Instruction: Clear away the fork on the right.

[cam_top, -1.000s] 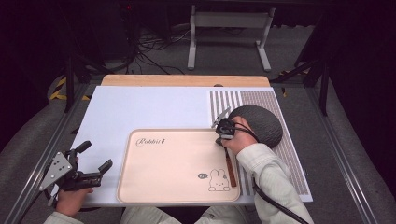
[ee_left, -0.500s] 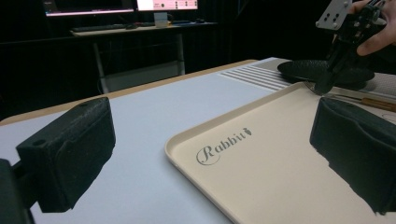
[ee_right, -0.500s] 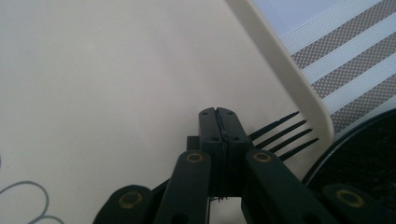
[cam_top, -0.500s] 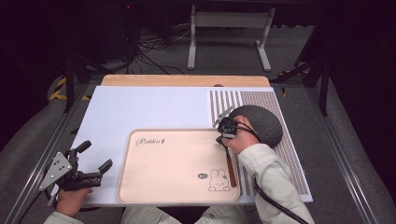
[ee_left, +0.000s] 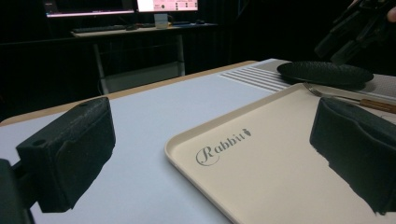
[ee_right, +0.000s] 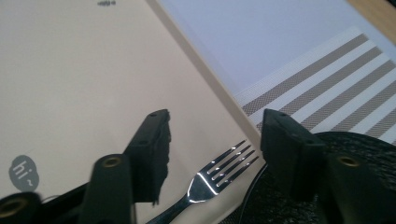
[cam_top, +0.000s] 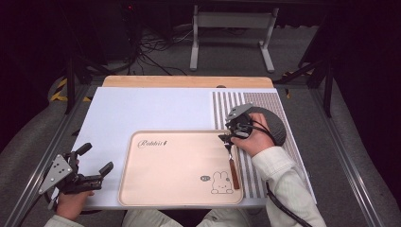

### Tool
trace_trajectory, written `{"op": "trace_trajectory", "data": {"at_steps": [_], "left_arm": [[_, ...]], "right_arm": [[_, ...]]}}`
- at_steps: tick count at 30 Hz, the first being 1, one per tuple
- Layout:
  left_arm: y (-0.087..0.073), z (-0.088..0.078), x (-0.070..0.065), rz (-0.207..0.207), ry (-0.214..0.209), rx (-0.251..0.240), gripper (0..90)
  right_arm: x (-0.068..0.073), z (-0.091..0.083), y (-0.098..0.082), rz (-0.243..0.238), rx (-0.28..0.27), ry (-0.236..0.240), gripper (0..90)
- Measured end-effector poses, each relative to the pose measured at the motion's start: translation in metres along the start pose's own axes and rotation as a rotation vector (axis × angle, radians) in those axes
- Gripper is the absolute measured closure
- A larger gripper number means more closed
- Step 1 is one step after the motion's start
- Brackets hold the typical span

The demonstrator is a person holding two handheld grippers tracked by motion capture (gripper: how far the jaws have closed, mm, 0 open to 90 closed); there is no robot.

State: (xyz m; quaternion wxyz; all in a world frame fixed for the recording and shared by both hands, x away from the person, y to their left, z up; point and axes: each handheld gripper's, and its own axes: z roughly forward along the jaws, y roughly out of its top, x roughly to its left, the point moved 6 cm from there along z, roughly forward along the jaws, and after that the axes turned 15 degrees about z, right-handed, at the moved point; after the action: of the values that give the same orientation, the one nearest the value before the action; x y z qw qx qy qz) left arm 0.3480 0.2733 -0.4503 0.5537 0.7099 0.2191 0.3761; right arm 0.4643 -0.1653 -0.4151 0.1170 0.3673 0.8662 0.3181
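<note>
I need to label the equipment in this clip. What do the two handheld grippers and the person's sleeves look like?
Both the left gripper and the right gripper are black with two blocky padded jaws, a grey three-cornered plate on top and a trailing black cable. The sleeves are pale, off-white.

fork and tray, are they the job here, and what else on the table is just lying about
In the job:
- fork, lying along the tray's right edge
- tray, cream
- right gripper, its jaws just opened, standing apart over the fork

Lying about:
- dark round plate
- striped placemat
- left gripper, open, off to the tray's left
</note>
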Motion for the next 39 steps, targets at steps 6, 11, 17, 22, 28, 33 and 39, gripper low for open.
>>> {"op": "trace_trajectory", "data": {"at_steps": [6,11,17,22,28,33,39], "left_arm": [[0.000,0.000,-0.001,-0.002,-0.002,-0.002,0.7],[0.000,0.000,-0.001,-0.002,-0.002,-0.001,0.7],[0.000,0.001,-0.002,0.001,-0.005,-0.001,0.5],[0.000,0.001,-0.002,0.005,-0.008,0.001,0.5],[0.000,0.001,-0.002,0.004,-0.008,-0.001,0.4],[0.000,0.001,-0.002,0.006,-0.007,-0.003,0.5],[0.001,0.001,-0.002,0.007,-0.004,-0.006,0.6]], "right_arm": [[-0.004,-0.026,-0.004,0.033,-0.114,0.002,28.0],[-0.011,-0.044,-0.011,0.060,-0.200,-0.009,19.7],[-0.022,-0.066,-0.024,0.101,-0.300,-0.033,13.1],[-0.031,-0.083,-0.039,0.127,-0.377,-0.038,10.5],[-0.037,-0.092,-0.055,0.141,-0.445,-0.028,8.2],[-0.041,-0.096,-0.072,0.152,-0.504,-0.035,7.3],[-0.044,-0.098,-0.091,0.167,-0.574,-0.035,6.6]]}}
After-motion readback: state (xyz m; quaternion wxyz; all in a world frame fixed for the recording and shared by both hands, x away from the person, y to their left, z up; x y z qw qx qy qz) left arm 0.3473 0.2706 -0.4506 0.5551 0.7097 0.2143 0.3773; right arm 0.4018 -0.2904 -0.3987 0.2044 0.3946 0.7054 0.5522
